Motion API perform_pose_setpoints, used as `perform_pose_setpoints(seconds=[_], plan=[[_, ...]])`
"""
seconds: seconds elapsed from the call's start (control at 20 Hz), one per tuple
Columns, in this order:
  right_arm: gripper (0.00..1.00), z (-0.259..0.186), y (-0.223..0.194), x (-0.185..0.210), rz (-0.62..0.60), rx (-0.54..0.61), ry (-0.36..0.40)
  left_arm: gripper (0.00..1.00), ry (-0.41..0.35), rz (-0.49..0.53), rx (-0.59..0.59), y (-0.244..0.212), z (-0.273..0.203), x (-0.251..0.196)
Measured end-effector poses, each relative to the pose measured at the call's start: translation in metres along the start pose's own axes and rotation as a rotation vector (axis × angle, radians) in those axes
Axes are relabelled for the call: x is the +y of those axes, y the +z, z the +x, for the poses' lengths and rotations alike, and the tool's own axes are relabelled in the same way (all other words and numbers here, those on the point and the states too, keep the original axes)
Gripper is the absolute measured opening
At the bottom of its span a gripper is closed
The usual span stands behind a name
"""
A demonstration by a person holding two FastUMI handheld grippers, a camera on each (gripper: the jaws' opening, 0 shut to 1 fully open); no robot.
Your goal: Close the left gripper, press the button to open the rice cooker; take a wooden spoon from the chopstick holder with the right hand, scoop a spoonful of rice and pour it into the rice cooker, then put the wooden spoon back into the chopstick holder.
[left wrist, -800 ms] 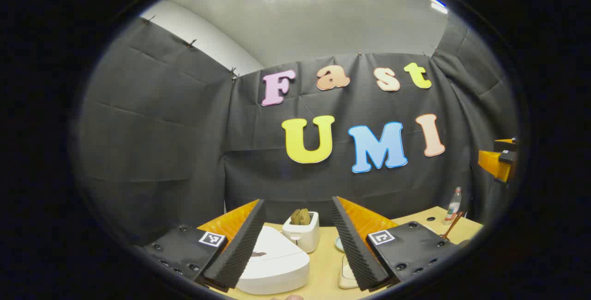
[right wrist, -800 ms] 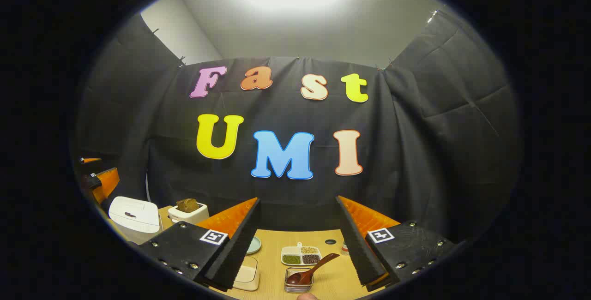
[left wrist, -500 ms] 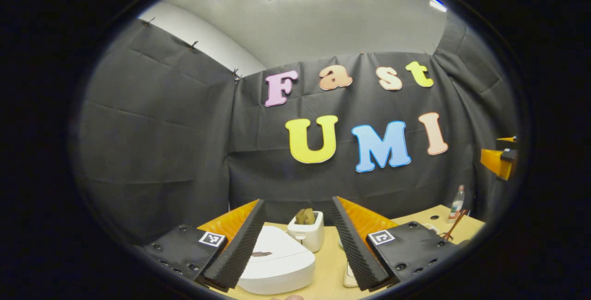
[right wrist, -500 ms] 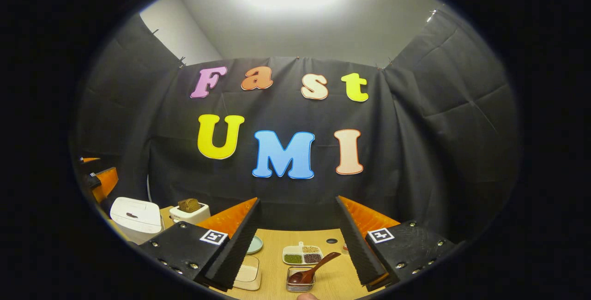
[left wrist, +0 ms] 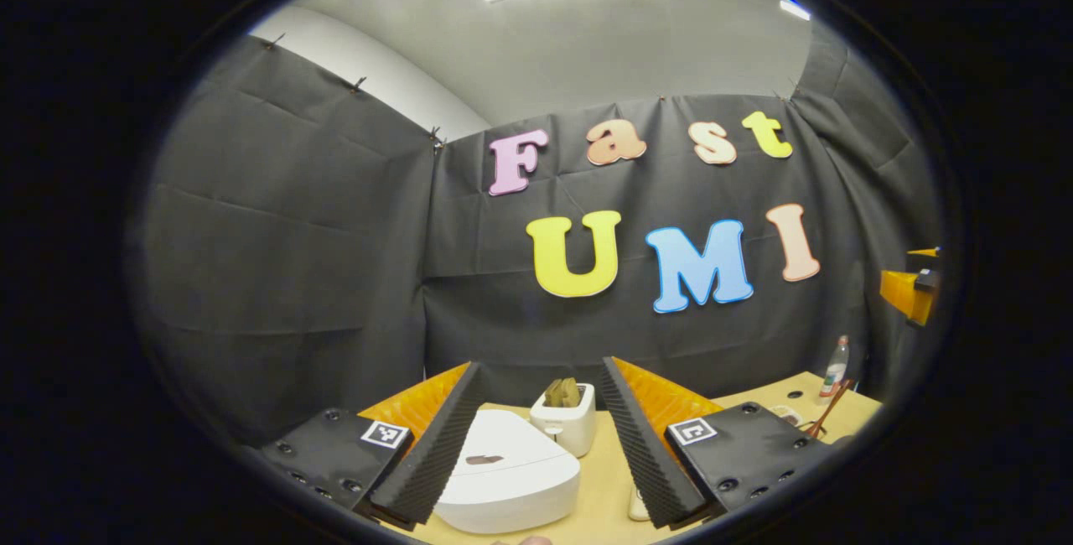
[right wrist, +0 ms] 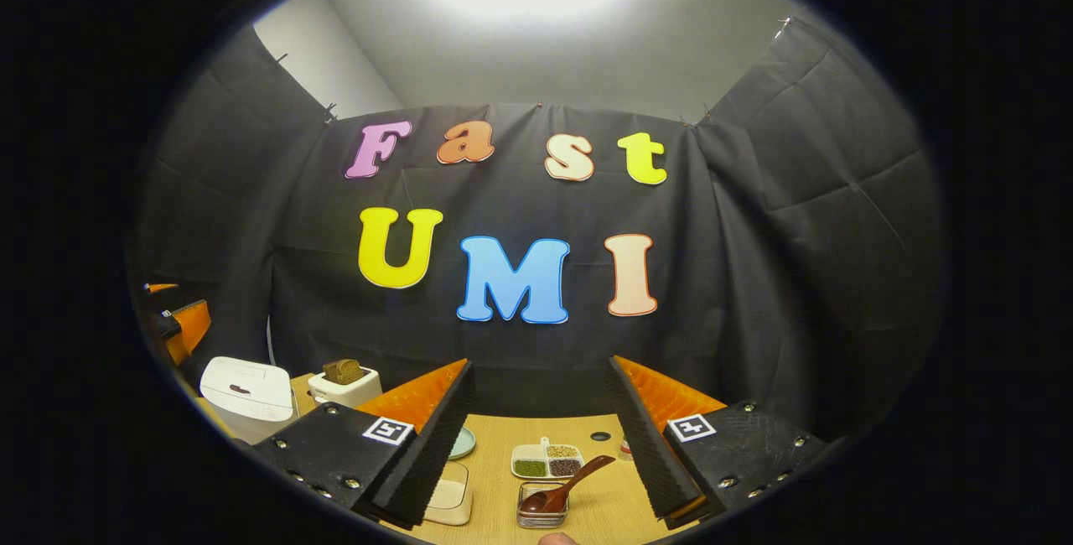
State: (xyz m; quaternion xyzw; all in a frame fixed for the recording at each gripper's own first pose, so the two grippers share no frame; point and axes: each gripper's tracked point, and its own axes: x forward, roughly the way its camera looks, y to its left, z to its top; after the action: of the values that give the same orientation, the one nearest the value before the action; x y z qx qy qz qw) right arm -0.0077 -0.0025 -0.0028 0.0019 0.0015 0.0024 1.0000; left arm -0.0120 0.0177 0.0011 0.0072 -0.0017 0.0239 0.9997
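Rice cooker [left wrist: 510,478], white with its lid down, sits on the bench [left wrist: 599,486] at the far left of the things laid out, and serves as the mark for the rest. In the left gripper view the left tongs [left wrist: 536,444] hang above the bench, spread wide and holding nothing, with the cooker showing between the two fingers and partly behind the left finger [left wrist: 432,453]. Just behind the cooker and to its right stands a white toaster [left wrist: 567,423] with brown bread in its slot. Far right of the cooker, near the bench's edge, a bottle [left wrist: 835,365] stands upright.

In the right gripper view the cooker [right wrist: 246,394] lies at the left edge, the toaster [right wrist: 344,386] right beside it. The right tongs [right wrist: 541,444] are also spread wide and empty, well to the right of the cooker. Between their fingers, on the bench [right wrist: 495,478], lie a pale green dish [right wrist: 460,443], a shallow container [right wrist: 448,503], a divided tray of grains [right wrist: 547,463], and a small clear holder [right wrist: 542,507] with the wooden spoon [right wrist: 568,488] resting in it, its handle leaning up to the right.
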Motion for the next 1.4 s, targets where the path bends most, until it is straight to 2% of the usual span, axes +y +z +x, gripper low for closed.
perform_pose_setpoints(seconds=[0.5,0.55,1.0,1.4], plan=[[0.95,0.006,0.0,0.007,0.018,-0.005,0.032,0.98,0.016,0.014,-0.011,0.006,0.001,0.003],[0.95,0.007,0.002,0.007,0.019,-0.009,0.034,0.95,0.016,0.014,-0.009,0.006,0.001,0.002],[0.95,0.01,0.003,0.014,0.02,-0.017,0.052,0.99,0.025,0.019,-0.023,0.01,0.003,0.005],[0.95,0.01,0.005,0.016,0.02,-0.023,0.059,0.97,0.022,0.022,-0.033,0.015,0.004,0.004]])
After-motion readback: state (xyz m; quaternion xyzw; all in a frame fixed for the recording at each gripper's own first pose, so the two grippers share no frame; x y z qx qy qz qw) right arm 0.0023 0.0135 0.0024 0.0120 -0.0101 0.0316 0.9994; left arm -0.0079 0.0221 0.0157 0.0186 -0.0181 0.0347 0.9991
